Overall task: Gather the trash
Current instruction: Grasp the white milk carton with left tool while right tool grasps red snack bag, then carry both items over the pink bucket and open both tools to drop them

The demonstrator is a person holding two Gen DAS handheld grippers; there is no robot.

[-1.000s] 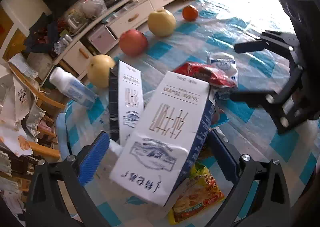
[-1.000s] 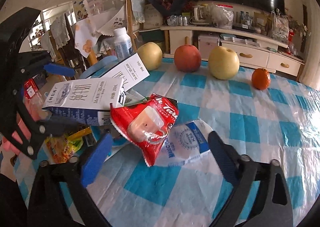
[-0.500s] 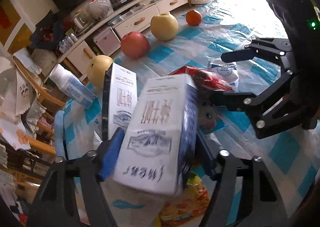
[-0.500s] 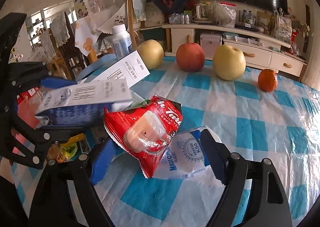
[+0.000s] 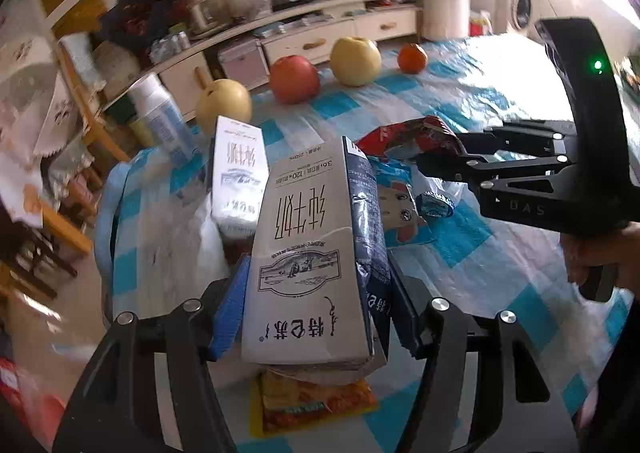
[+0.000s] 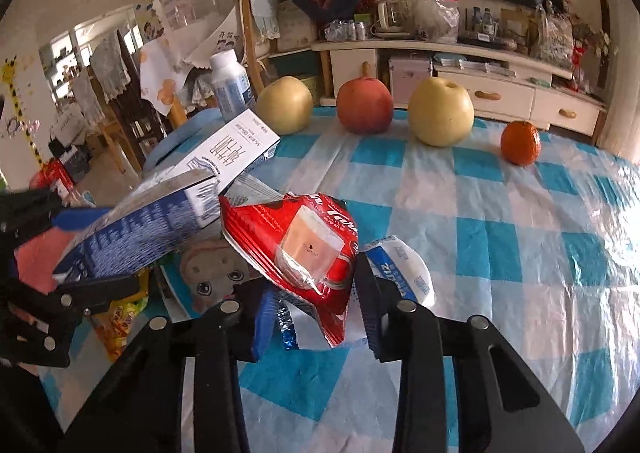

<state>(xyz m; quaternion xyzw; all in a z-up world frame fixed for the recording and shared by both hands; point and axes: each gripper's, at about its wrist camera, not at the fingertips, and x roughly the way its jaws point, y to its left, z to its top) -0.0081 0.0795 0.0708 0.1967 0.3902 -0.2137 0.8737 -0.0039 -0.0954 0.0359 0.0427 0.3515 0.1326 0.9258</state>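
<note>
Black linkage frames, silver screws, blue pads (image 5: pixel 230 307), green LED (image 5: pixel 597 64)

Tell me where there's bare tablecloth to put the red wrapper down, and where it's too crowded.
Free patch: the checked tablecloth right of the red wrapper, in front of the yellow apple and orange. Crowded: left of the right gripper, where the milk carton held in the left gripper, a second carton, a cartoon-face packet and a yellow packet pile up.

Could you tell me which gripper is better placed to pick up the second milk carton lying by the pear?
Neither is free: the left gripper grips a milk carton, the right gripper a red wrapper. The left looks nearer the second carton, once emptied.
</note>
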